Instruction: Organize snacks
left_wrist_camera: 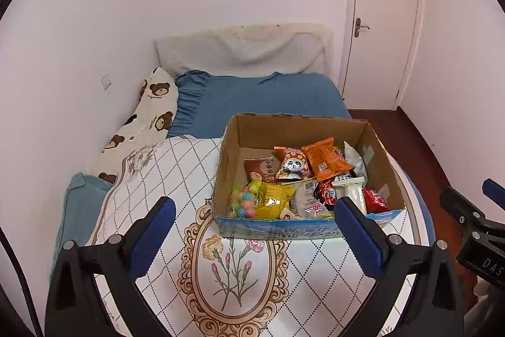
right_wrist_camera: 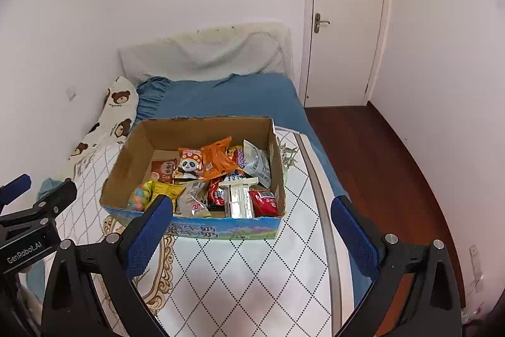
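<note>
An open cardboard box with a blue printed front stands on a patterned quilt on the bed. Several snack packets lie inside: an orange packet, a panda packet, a bag of coloured candy balls, a yellow packet, a red packet and a white plastic dispenser. My left gripper hangs open before the box's near wall, empty. My right gripper is open too, empty, in front of the box's near right corner.
The quilt covers the near part of a blue-sheeted bed. A bear-print pillow lies along the left wall. A closed white door and dark wooden floor are to the right.
</note>
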